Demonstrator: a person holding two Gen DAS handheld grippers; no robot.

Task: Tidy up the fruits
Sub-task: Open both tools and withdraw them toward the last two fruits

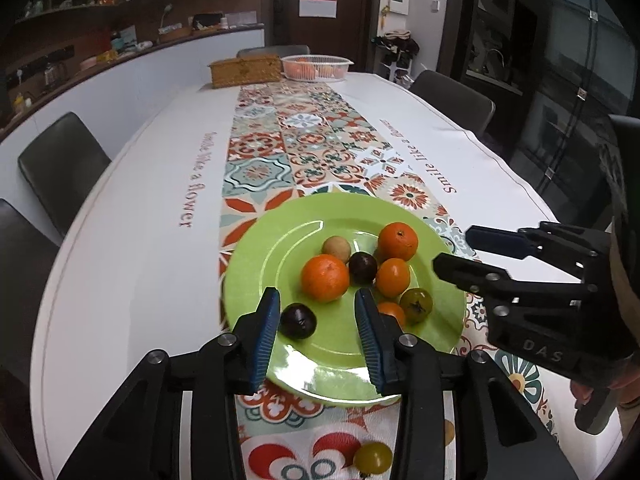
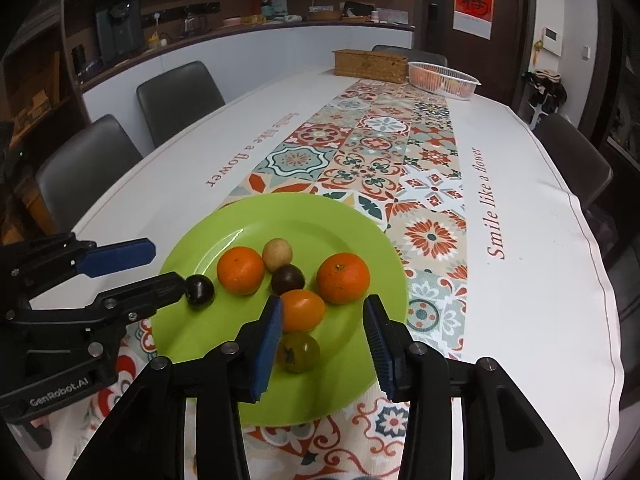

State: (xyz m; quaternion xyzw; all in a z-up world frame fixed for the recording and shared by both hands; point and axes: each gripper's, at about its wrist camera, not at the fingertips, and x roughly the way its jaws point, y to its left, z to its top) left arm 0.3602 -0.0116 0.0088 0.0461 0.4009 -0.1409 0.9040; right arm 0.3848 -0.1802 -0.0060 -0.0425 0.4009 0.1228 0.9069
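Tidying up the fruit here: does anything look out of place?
Yes: one yellow-green fruit lies off the green plate, on the patterned runner near the table's front edge, while the other fruit sits on the plate.

the left wrist camera is sitting just behind its own blue-padded fingers, looking steeply down and along the long table toward the far door, close over the near edge of the green plate. the right wrist camera is riding the same way behind its fingers, angling a little leftward across the table toward the shelves. both views are sharing the plate, the patterned runner, the wicker box, and each is catching the other gripper at its side.
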